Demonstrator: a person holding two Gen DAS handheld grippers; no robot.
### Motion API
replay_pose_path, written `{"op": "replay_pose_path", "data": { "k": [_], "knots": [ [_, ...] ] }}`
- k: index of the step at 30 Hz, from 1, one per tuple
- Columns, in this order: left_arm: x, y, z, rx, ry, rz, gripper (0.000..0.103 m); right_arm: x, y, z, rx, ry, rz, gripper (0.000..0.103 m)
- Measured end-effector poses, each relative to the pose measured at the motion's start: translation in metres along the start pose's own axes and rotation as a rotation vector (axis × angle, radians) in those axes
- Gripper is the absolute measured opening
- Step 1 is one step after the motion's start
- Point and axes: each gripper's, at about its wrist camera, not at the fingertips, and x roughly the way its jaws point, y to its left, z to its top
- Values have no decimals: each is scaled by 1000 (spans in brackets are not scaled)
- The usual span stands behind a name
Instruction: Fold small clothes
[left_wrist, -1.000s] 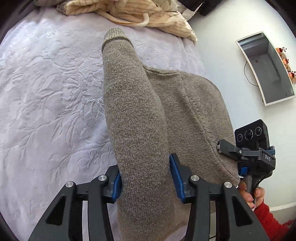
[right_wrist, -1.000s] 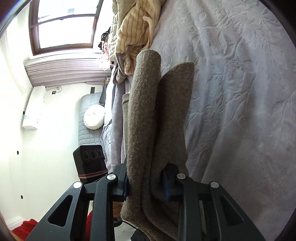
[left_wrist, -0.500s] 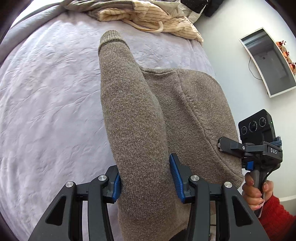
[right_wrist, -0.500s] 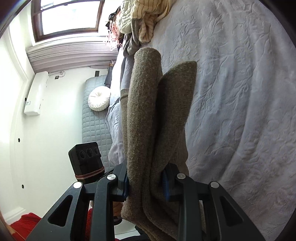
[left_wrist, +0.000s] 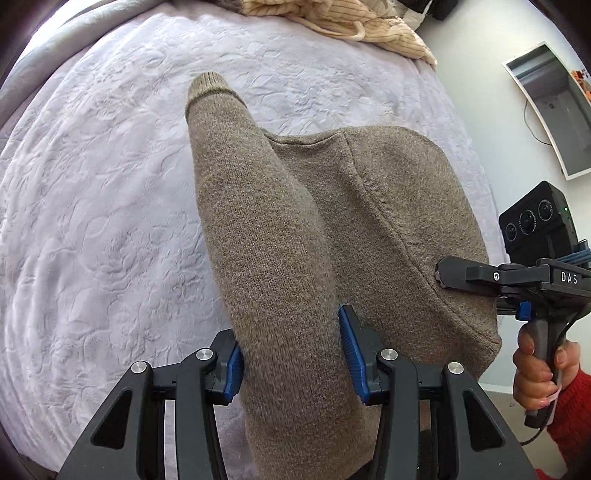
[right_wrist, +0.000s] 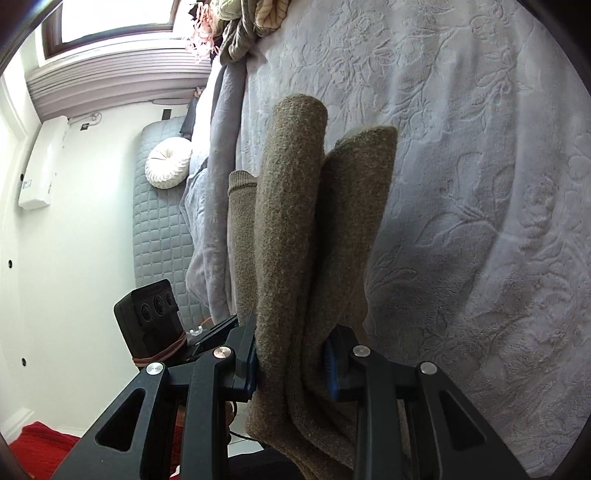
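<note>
A brown knit sweater (left_wrist: 332, 229) hangs in the air above the pale embossed bedspread (left_wrist: 92, 221). My left gripper (left_wrist: 291, 354) is shut on one thick folded edge of it, and a sleeve with a ribbed cuff (left_wrist: 207, 83) hangs forward. My right gripper (right_wrist: 291, 365) is shut on the other bunched edge of the sweater (right_wrist: 295, 240). The right gripper also shows in the left wrist view (left_wrist: 480, 277), clamped on the sweater's side. The left gripper's camera block (right_wrist: 151, 317) shows in the right wrist view.
A pile of striped cream and other clothes (left_wrist: 351, 18) lies at the far edge of the bed. A white wall with a framed mirror (left_wrist: 546, 110) is to the right. A quilted headboard and round cushion (right_wrist: 168, 166) are beyond the bed.
Both grippers have lifted the sweater higher and back from the bed; more bedspread shows beneath it and the clothes pile sits farther away. Both grips are unchanged.
</note>
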Motion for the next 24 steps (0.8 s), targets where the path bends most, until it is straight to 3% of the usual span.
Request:
{"op": "replay_pose_path", "data": {
  "k": [4,8,10,12,13,17,19,24],
  "knots": [
    [8,5,-9,3,-6,51,47,17,-9,4,2,19,-96,30],
    [18,13,-13,23,-15,108,47,14,-20,12,14,4,-137,31],
    [22,20,-15,21,-9,173,47,-2,-25,1,4,-5,-319,36],
    [17,29,-18,-15,-11,173,48,-6,-33,3,-10,5,-551,39],
    [13,34,-20,-40,-13,164,48,-11,-36,2,-15,2,-625,39],
    [-9,37,-24,-30,-41,208,48,-37,-29,-9,-5,-63,-652,34],
    [-19,34,-22,-19,-57,179,48,-46,-19,-17,-21,-88,-628,17],
    [-15,6,-10,47,-45,65,48,-33,16,-34,-119,-72,-536,12]
  ]
}}
